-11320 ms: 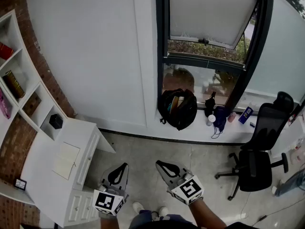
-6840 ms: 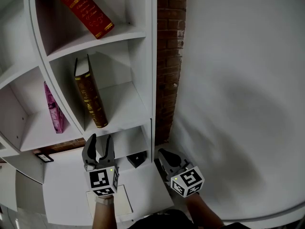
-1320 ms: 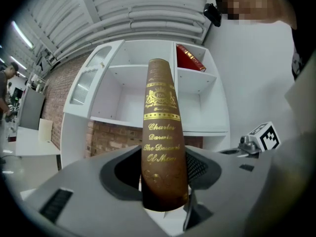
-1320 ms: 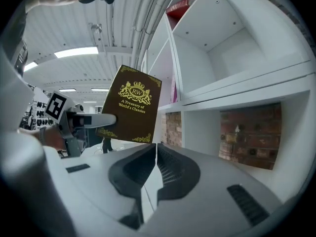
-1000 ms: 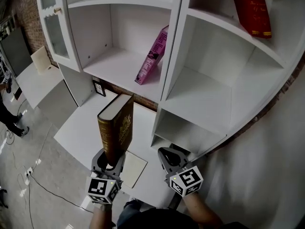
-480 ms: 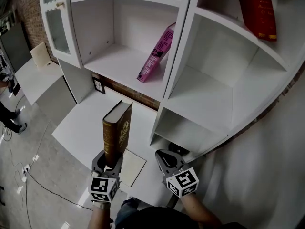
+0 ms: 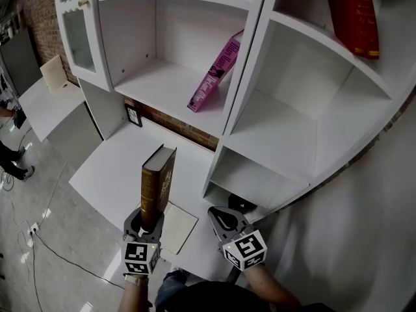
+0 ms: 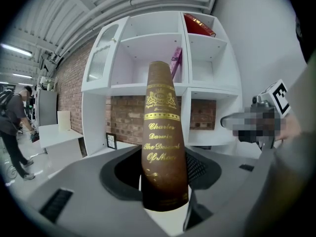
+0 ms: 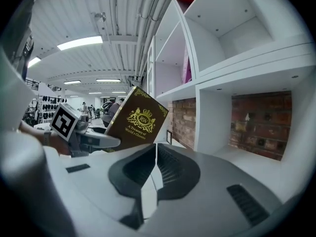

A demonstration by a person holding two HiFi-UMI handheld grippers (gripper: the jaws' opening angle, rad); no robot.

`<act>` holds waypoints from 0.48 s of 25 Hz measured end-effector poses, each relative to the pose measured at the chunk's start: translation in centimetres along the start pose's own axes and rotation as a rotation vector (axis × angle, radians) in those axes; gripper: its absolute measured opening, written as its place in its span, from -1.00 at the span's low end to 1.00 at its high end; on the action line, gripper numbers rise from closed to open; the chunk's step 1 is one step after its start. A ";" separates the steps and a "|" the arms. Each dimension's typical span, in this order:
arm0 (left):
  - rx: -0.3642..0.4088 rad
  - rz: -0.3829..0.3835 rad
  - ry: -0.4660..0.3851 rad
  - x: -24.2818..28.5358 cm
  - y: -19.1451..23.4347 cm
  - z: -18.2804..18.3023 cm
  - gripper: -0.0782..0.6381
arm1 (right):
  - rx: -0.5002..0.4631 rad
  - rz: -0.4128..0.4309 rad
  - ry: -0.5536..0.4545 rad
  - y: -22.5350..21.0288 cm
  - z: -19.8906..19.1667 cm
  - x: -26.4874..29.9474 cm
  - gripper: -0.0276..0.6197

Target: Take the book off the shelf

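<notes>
Now left claw (image 7: pixel 144 223) grips book (image 7: pixel 158 186) low; right claw (image 7: pixel 223 218) closed, empty. If I tilt, tall book above jaws could pivot out.

Reading in gold script down the spine of the brown, gold-tooled hardcover book (image 8: pixel 164 147): "Charles Darwin, The Descent Of Man". Showing on its front cover (image 9: pixel 138 125), a gold crest lettered "RW" above "A Treasury of World's Classics". Blurring beyond reading: print on the slim pink book (image 7: pixel 214 73) and the red book (image 7: pixel 356 15).
</notes>
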State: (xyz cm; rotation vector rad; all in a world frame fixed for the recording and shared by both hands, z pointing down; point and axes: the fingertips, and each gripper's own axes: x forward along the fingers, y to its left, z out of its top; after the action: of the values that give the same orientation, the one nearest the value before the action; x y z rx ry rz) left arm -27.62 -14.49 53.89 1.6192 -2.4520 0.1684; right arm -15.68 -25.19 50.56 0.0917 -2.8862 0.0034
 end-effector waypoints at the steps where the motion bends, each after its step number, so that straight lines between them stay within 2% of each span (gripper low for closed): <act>1: 0.003 0.000 0.003 0.0 0.0 -0.1 -0.16 | -0.003 0.003 0.000 0.2 0.0 0.1 -0.85; 12: 0.020 0.016 0.016 -0.3 0.0 -0.6 -0.16 | -0.020 0.028 0.014 1.6 -0.4 0.3 -0.85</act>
State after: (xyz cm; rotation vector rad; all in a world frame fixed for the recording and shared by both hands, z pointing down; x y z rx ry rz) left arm -27.43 -14.09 54.44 1.6005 -2.4594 0.2077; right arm -15.92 -23.63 51.05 0.0469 -2.8726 -0.0189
